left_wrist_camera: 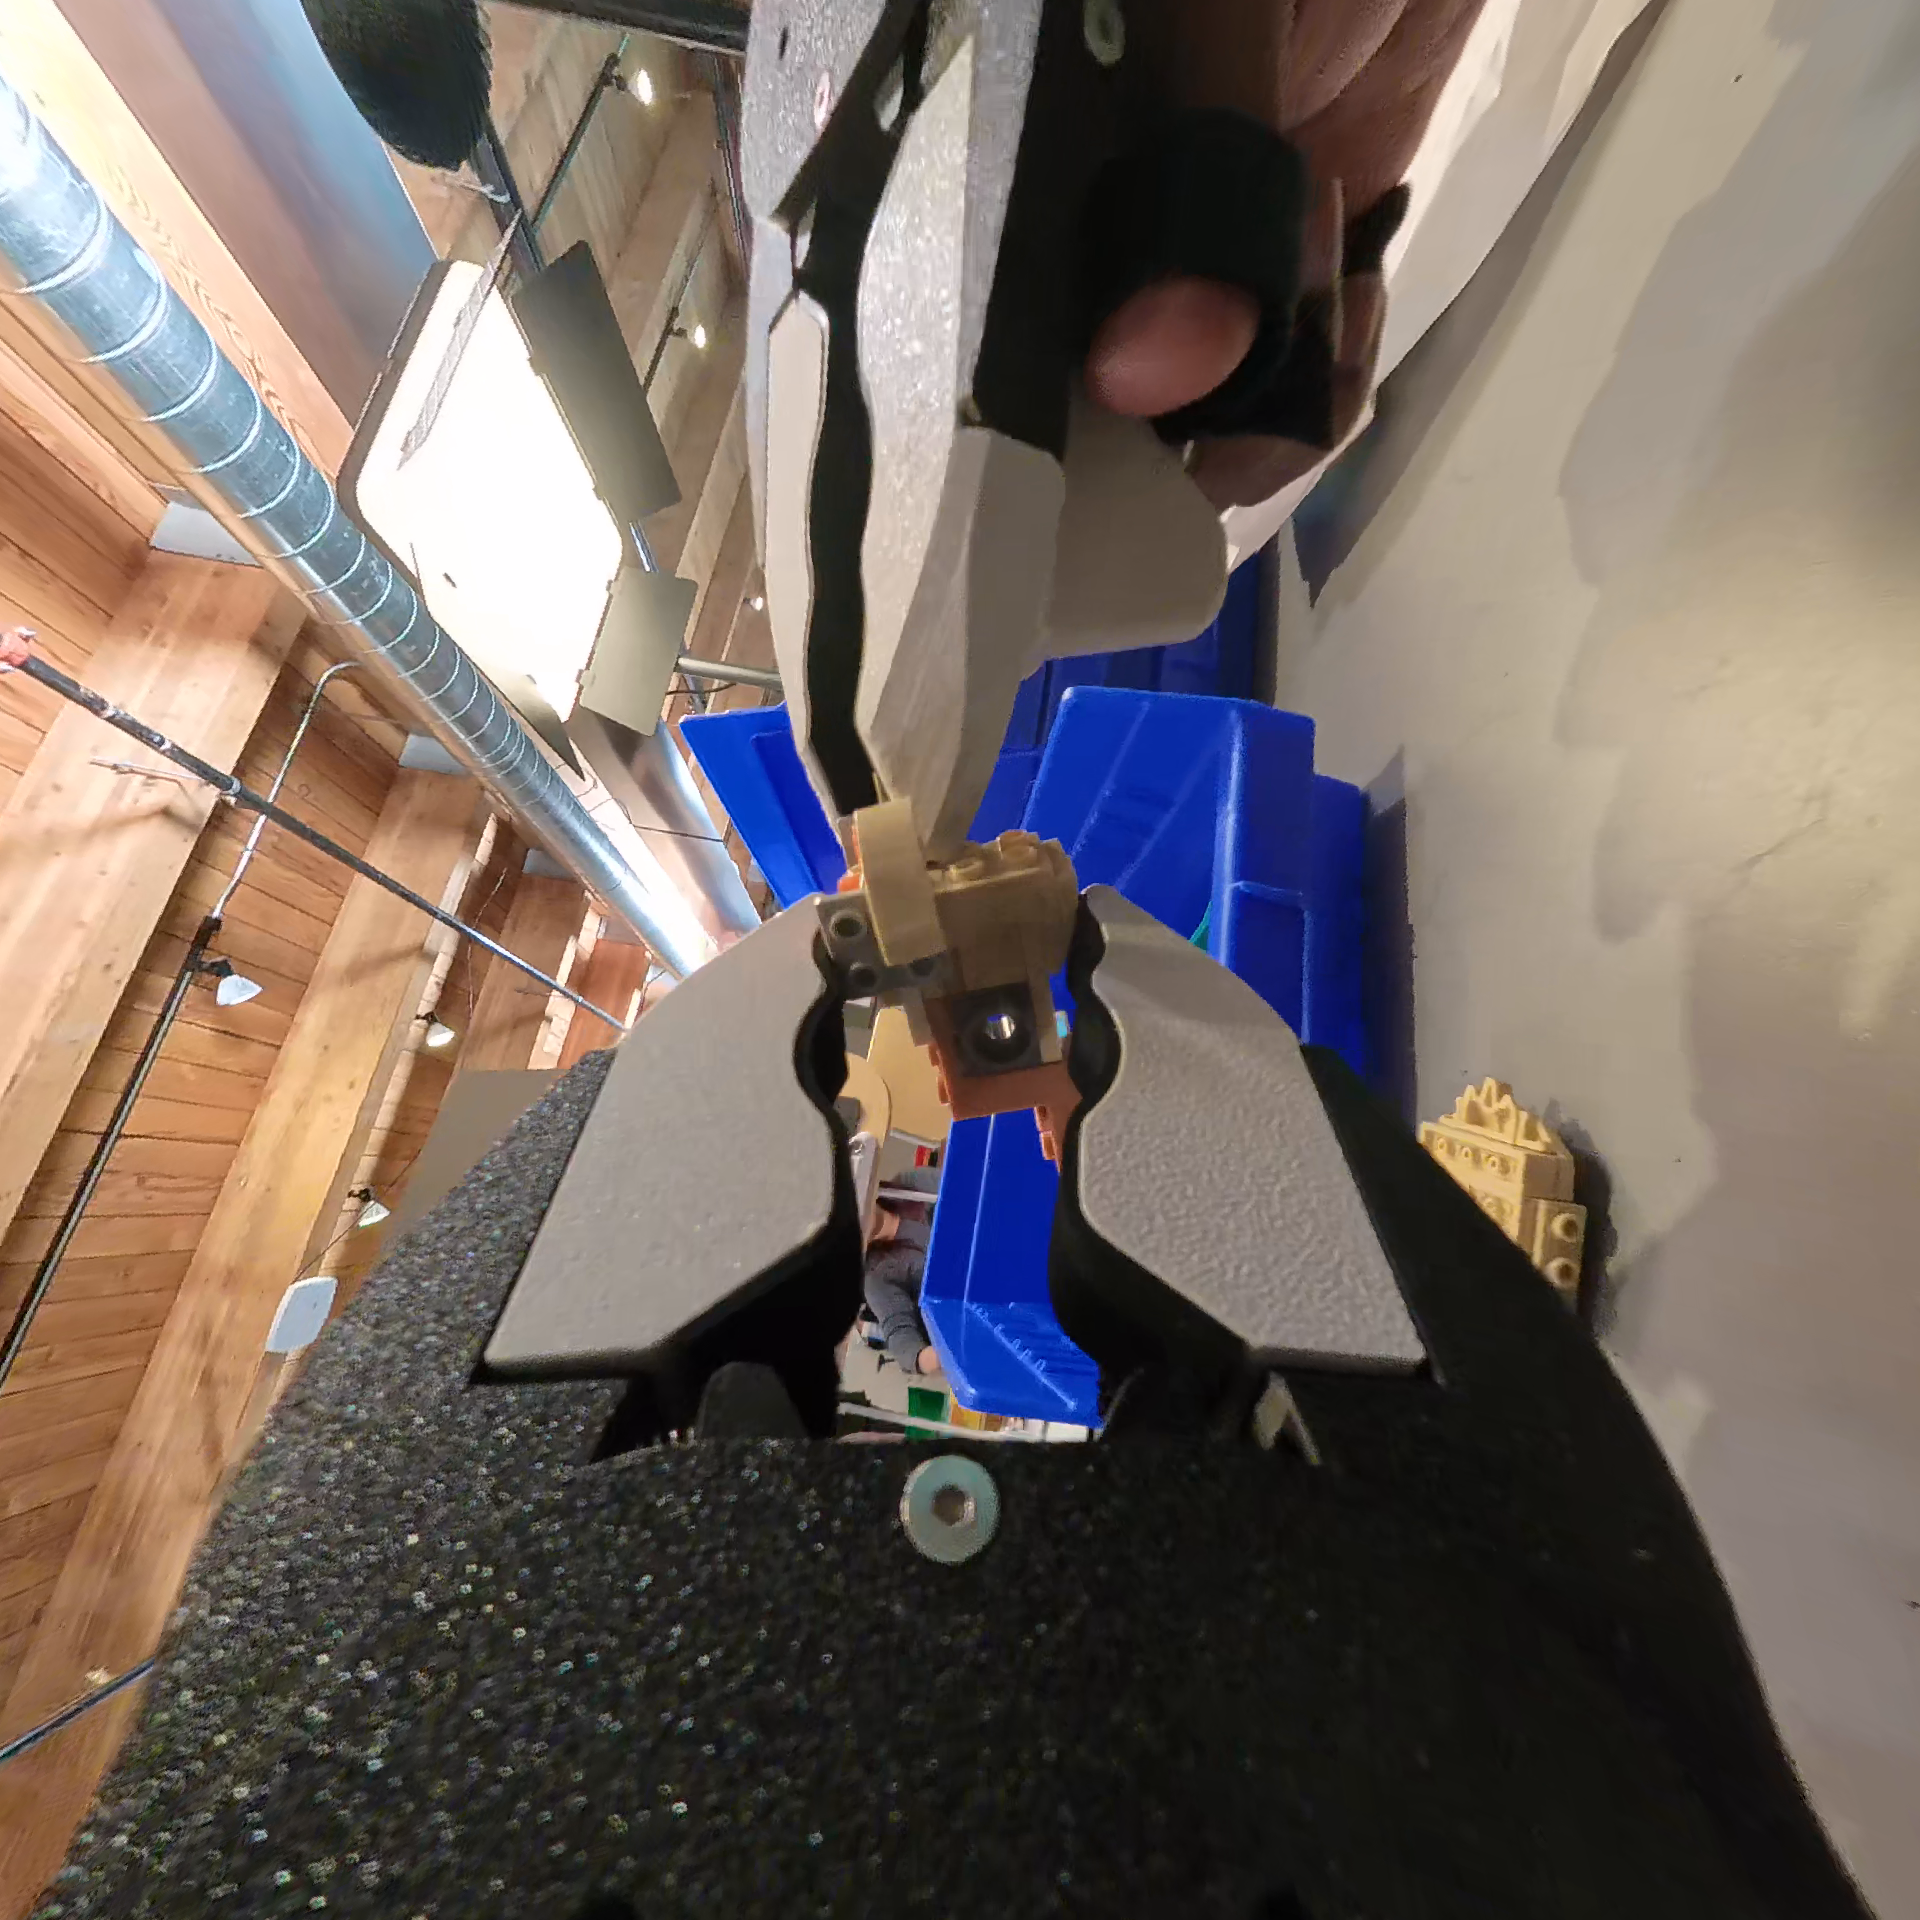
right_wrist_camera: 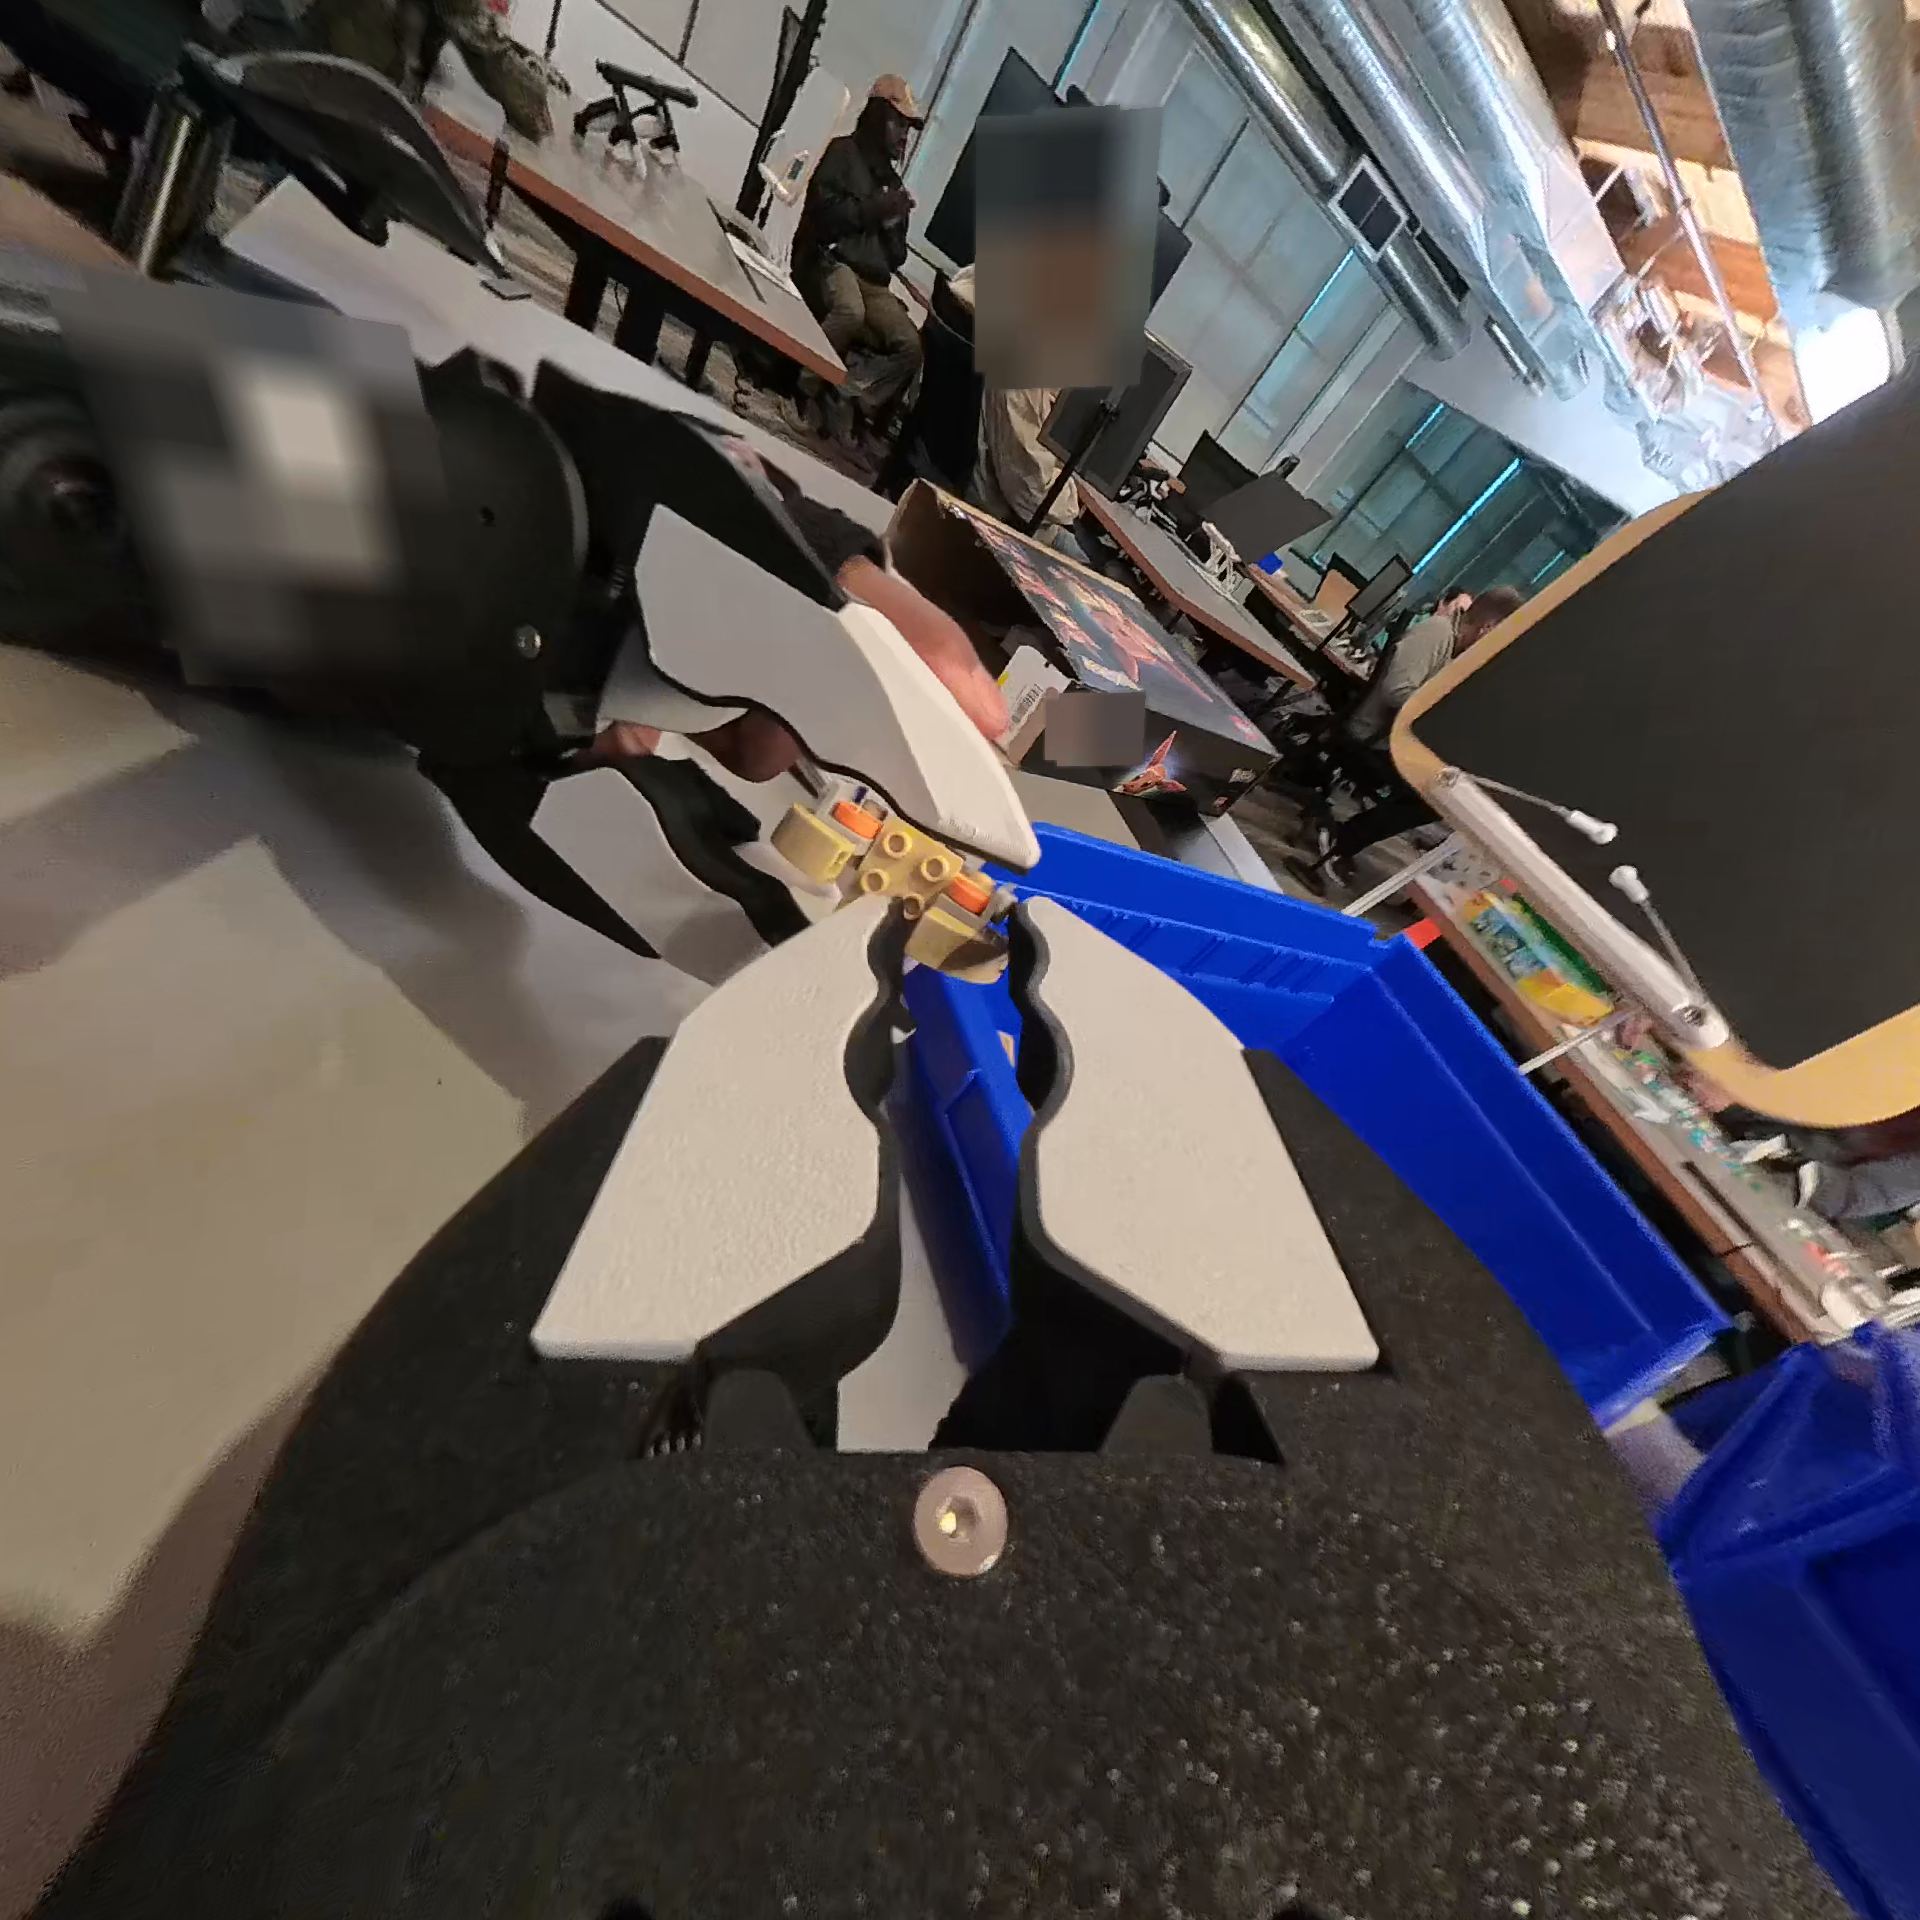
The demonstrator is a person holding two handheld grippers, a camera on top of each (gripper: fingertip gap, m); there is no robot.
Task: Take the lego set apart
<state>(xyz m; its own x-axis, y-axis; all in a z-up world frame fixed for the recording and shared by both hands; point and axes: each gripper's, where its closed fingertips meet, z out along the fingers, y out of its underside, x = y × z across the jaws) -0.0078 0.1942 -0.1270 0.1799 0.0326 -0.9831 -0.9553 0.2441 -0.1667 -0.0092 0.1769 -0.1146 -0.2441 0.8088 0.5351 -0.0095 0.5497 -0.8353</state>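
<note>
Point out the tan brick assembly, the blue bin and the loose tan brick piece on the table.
tan brick assembly [left_wrist_camera: 997, 914], left wrist view, its studded tan block.
blue bin [left_wrist_camera: 1195, 831], left wrist view, its side wall.
loose tan brick piece [left_wrist_camera: 1507, 1174], left wrist view, its studded face.

- The grey bench [left_wrist_camera: 1662, 623] carries everything; its bare surface shows shadows.
- Blue plastic bins [right_wrist_camera: 1351, 997] stand on it, toward 3 o'clock in the right wrist view.
- A small tan brick assembly [left_wrist_camera: 1507, 1174] lies on the bench beside the bins.

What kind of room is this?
Probably a shared workshop or office: long desks with dark computer monitors, blue plastic storage bins on a grey table, and a shiny metal air duct under a wooden ceiling.
</note>
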